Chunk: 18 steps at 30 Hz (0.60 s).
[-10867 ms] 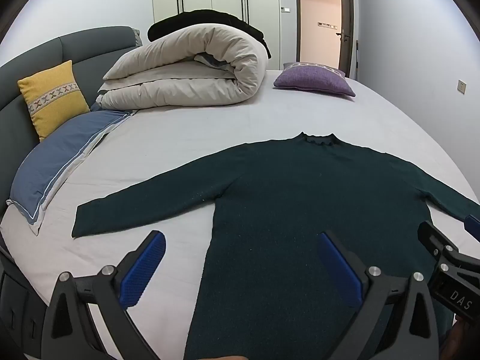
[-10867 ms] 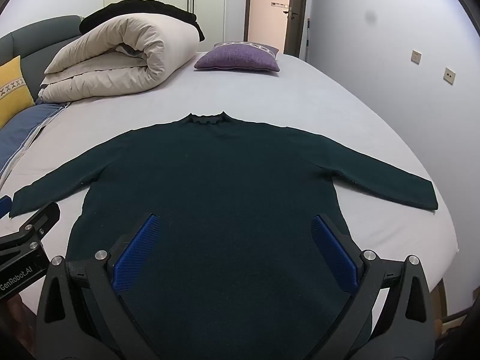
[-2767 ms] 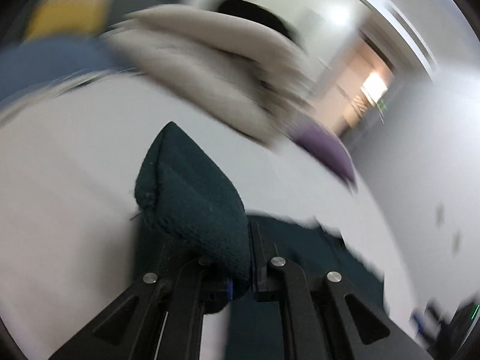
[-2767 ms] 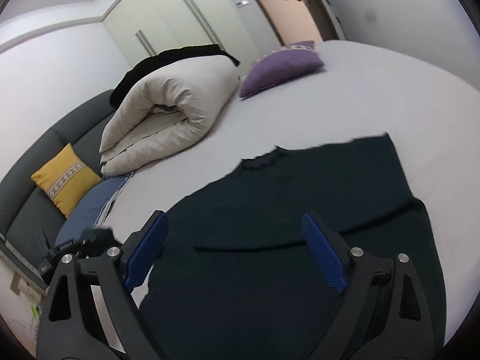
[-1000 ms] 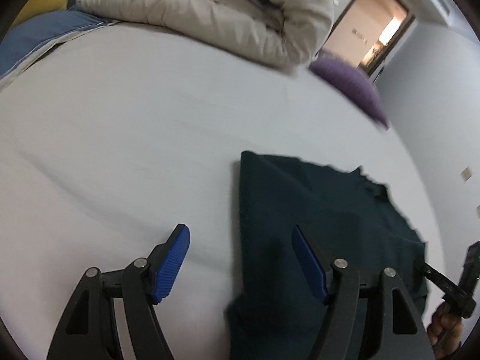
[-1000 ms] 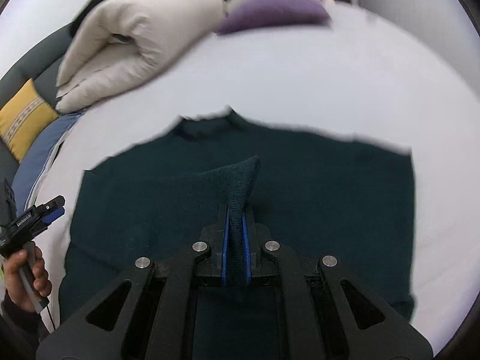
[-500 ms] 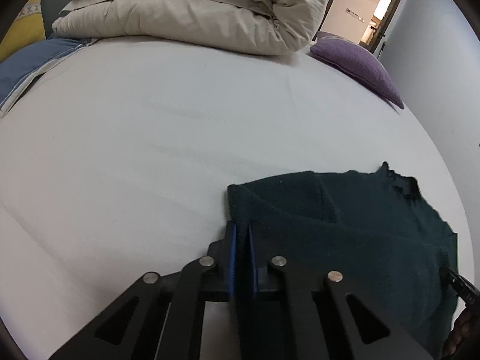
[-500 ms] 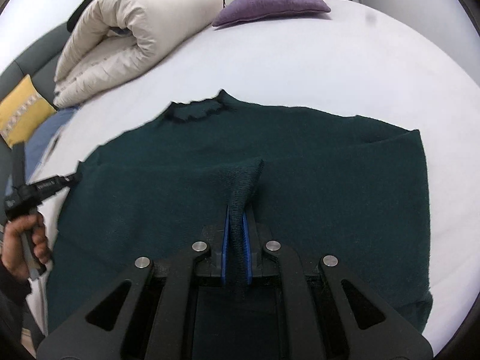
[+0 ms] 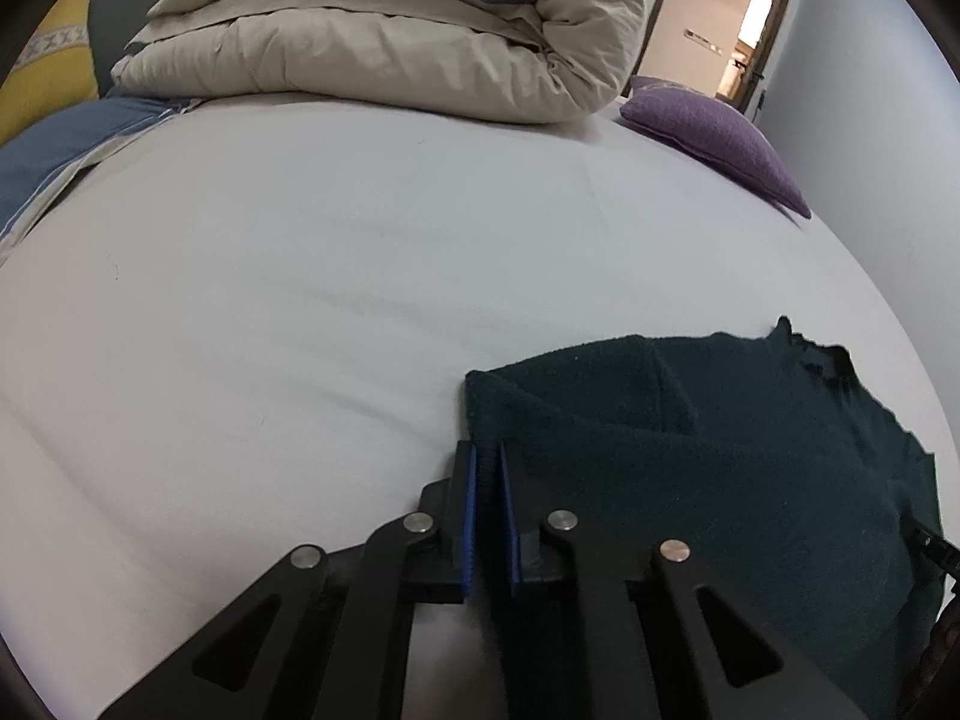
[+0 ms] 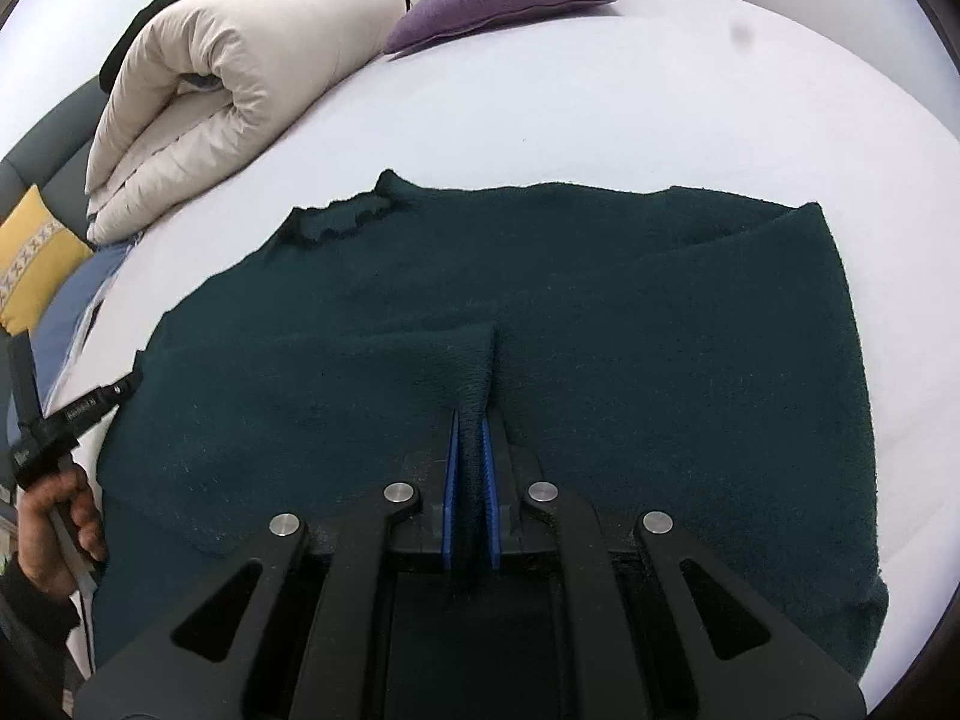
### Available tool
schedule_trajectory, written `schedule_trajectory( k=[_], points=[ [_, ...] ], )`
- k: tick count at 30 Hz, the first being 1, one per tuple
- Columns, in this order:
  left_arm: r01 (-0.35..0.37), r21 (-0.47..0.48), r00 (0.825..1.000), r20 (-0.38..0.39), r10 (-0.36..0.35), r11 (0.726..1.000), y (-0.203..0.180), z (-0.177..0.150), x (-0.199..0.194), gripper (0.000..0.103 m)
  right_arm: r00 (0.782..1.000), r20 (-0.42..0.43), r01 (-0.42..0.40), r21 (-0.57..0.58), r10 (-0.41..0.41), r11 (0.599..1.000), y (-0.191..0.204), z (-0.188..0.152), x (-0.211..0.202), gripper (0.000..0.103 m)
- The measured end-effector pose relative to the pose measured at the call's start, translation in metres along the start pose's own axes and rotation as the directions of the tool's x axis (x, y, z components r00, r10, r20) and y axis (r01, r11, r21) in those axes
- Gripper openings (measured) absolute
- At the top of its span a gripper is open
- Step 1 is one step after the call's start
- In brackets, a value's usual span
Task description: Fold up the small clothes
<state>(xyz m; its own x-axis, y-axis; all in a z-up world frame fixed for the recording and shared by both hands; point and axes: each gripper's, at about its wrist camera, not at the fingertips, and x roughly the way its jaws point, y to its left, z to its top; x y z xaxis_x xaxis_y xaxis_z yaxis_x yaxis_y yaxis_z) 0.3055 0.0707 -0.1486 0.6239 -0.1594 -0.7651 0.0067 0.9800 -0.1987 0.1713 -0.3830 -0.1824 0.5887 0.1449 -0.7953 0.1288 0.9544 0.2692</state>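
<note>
A dark green sweater (image 10: 600, 312) lies on the white bed (image 10: 660, 90), both sleeves folded in over the body. My right gripper (image 10: 469, 420) is shut on the cuff of the folded left sleeve (image 10: 474, 372) at the middle of the body. In the left wrist view my left gripper (image 9: 487, 456) is shut on the sweater's folded left edge (image 9: 480, 408) near the shoulder; the sweater (image 9: 720, 450) spreads to the right, its collar (image 9: 816, 354) at the far side. The left gripper also shows in the right wrist view (image 10: 129, 387), held by a hand.
A rolled beige duvet (image 9: 390, 42) lies at the head of the bed, with a purple cushion (image 9: 714, 138) to its right. A blue pillow (image 9: 48, 162) and a yellow cushion (image 9: 42, 84) sit at the left. A doorway (image 9: 744, 36) is behind.
My left gripper closed on the sweater's left edge about half a second ago and holds it still. My right gripper has lowered the sleeve cuff down onto the sweater's body.
</note>
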Motion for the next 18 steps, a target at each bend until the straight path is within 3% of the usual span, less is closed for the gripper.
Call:
schedule_trajectory(
  k=[7, 10, 14, 16, 18],
  points=[
    [-0.02, 0.01, 1.0, 0.012, 0.02, 1.0, -0.005, -0.001, 0.001, 0.012, 0.999, 0.033, 0.002, -0.019, -0.002, 1.0, 0.008, 0.005, -0.015, 0.006],
    [-0.009, 0.001, 1.0, 0.014, 0.009, 1.0, -0.001, -0.001, 0.002, 0.012, 1.0, 0.006, 0.026, -0.013, -0.026, 1.0, 0.001, 0.002, -0.007, 0.006],
    [-0.005, -0.008, 1.0, 0.015, 0.005, 1.0, 0.0, 0.0, -0.001, 0.016, 0.997, 0.027, -0.075, 0.029, 0.074, 0.997, -0.019, -0.002, -0.001, 0.006],
    [-0.032, -0.012, 0.999, 0.025, 0.033, 0.999, 0.001, 0.001, -0.012, 0.024, 0.997, -0.004, -0.08, 0.021, 0.08, 0.997, -0.018, 0.001, -0.009, 0.014],
    [-0.047, -0.025, 0.997, 0.059, 0.049, 0.999, 0.003, -0.001, -0.03, 0.024, 0.998, 0.01, -0.065, 0.028, 0.065, 0.997, -0.017, 0.002, -0.025, 0.021]
  ],
)
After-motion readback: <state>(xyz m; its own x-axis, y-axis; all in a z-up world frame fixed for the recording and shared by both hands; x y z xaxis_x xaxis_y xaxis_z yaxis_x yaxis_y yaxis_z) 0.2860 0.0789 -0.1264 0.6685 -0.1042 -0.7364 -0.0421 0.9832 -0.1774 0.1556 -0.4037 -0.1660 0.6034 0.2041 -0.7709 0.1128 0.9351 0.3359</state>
